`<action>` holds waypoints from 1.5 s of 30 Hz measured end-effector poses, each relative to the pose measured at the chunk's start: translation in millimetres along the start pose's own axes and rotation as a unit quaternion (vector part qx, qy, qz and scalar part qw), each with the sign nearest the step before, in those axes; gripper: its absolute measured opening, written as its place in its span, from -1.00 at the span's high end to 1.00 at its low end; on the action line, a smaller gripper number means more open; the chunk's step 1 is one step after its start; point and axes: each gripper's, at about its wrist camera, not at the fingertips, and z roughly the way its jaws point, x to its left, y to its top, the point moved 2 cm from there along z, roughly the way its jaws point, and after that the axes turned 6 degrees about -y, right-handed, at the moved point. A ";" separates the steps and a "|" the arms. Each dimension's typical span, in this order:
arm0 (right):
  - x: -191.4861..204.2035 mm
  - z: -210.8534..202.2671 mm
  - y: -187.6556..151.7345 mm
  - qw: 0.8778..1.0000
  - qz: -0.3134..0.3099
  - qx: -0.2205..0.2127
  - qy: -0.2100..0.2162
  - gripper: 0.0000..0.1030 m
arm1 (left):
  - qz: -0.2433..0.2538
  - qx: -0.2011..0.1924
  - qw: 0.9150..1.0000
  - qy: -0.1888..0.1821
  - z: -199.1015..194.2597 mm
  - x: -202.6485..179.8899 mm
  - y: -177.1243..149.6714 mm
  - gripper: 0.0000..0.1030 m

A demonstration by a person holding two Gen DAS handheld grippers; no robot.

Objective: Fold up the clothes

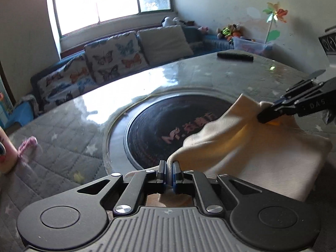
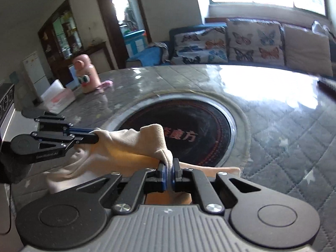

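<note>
Got my left gripper [image 1: 169, 173] and right gripper [image 2: 169, 175] both pinching the cream garment [image 1: 262, 149], stretched sideways between them along the table's [image 1: 69, 126] near edge, far side mostly bare.

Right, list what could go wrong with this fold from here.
1. The left gripper and the right gripper each pinch only a thin edge of the cream fleece garment, so a corner may slip free.
2. The cloth sags between them and could land creased.
3. It hangs over the round black hotplate and may drag across it.
</note>
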 end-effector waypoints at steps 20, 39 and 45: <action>21.2 13.5 9.9 1.000 -0.001 0.004 0.001 0.58 | -0.041 -0.030 0.998 -0.046 -29.4 -14.9 23.6 0.75; 37.3 46.4 12.8 0.998 -0.045 0.013 -0.045 0.59 | -0.070 0.025 0.996 -0.057 28.0 -10.4 20.5 0.76; 51.3 52.8 11.3 0.997 -0.069 0.026 -0.035 0.59 | -0.068 0.023 0.996 -0.058 29.3 -8.8 20.5 0.75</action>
